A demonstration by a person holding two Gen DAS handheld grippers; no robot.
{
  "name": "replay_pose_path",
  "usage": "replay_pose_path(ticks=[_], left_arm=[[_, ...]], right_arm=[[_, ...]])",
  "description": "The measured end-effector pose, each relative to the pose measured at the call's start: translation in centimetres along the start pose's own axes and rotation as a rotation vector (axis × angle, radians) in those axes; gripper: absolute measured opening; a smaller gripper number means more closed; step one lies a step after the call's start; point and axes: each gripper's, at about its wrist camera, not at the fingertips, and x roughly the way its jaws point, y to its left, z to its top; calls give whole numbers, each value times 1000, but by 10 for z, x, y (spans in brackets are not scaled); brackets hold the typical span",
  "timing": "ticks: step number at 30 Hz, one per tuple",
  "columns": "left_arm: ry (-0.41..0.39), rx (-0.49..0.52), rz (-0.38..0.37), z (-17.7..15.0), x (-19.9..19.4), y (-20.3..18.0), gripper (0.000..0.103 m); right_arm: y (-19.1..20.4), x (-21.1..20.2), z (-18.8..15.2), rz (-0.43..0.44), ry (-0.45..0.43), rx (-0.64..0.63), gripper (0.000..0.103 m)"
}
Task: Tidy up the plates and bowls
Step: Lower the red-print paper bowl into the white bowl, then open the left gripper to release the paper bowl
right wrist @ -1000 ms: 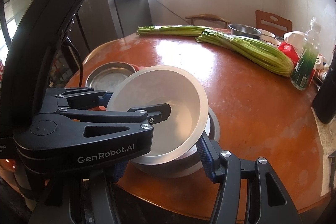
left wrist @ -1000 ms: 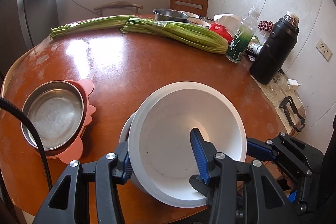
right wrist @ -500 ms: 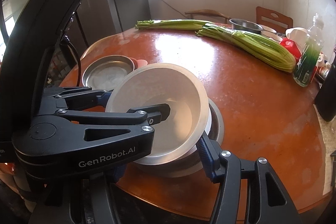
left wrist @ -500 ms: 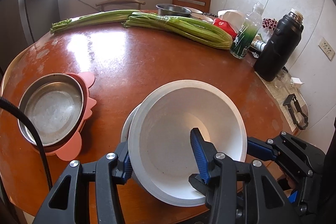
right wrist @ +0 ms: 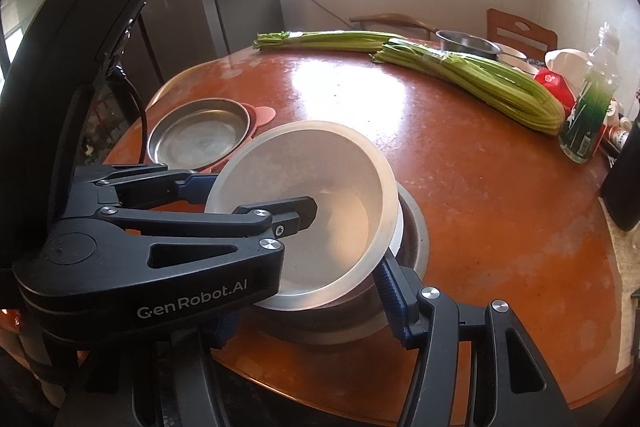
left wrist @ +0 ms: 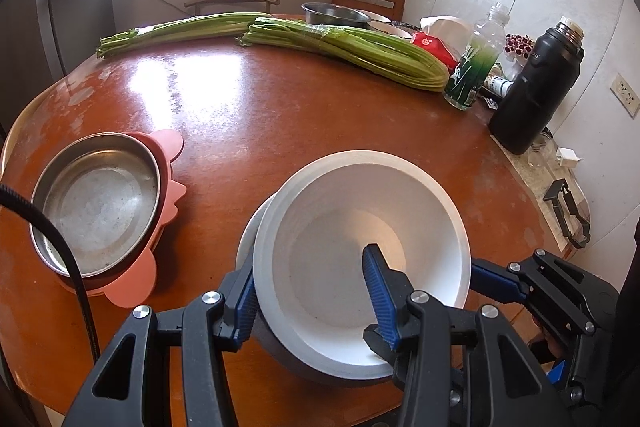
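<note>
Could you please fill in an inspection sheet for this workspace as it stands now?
Surface: round reddish-brown wooden table, glossy, worn patches.
Job's things: white round bowl, tilted, above a grey metal bowl; shallow steel dish nested in a pink scalloped plate.
Clutter: two celery bundles, green-labelled clear bottle, black flask, far steel bowl, red packet.
Grippers: left gripper clamps the white bowl's rim; right gripper straddles the metal bowl, grip unclear.
Cables: black cable crossing the steel dish.
Surroundings: window, two wooden chairs, wall socket.
</note>
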Motion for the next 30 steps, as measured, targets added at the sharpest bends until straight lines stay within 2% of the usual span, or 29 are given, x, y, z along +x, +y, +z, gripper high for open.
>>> replay_pose_path(ticks=[30], left_arm=[[-9, -55, 35, -4, -8, 24, 49]], right_arm=[[-14, -10, 4, -53, -27, 34, 61]])
